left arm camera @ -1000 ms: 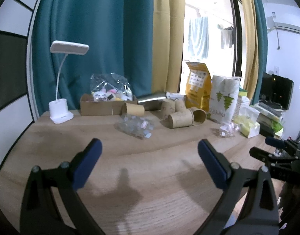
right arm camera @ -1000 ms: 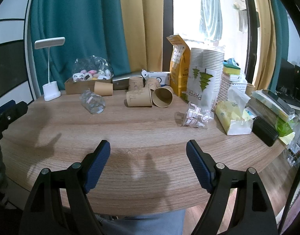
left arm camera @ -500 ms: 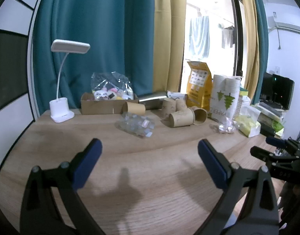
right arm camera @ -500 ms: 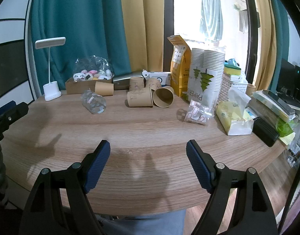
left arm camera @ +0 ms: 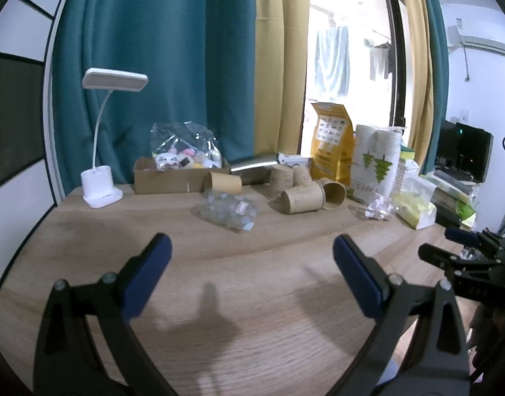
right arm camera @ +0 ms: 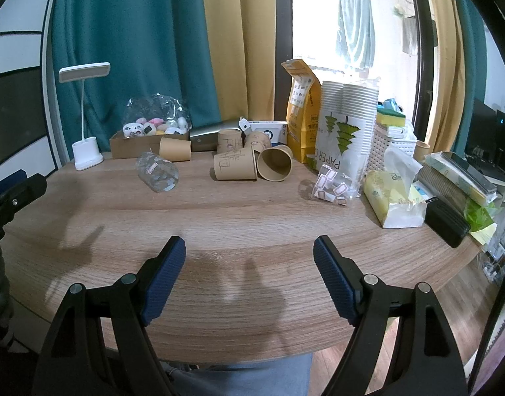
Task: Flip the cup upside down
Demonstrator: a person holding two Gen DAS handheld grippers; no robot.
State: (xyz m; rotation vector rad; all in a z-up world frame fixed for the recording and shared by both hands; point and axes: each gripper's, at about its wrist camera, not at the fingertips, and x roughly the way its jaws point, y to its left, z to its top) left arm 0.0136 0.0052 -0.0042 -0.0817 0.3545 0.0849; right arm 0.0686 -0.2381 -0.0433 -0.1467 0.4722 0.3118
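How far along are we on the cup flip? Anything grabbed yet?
Nothing looks done yet. The brown paper cups lie on their sides at the far edge of the table; whether any behind them already stands upside down is hard to tell. Nothing is in hand: the left gripper and the right gripper are open and empty, well short of the cups. Left to do: reach, grasp one, turn it and set it rim down.

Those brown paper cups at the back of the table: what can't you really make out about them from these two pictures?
- Scribbles on the lying cup: too small to read, right view.
- Upright cups behind: lower parts hidden by the lying cups.
- Left view: cup cluster blurred; the count is uncertain.
- Which cup is meant: unclear; both grippers' fingers are open, far from them.
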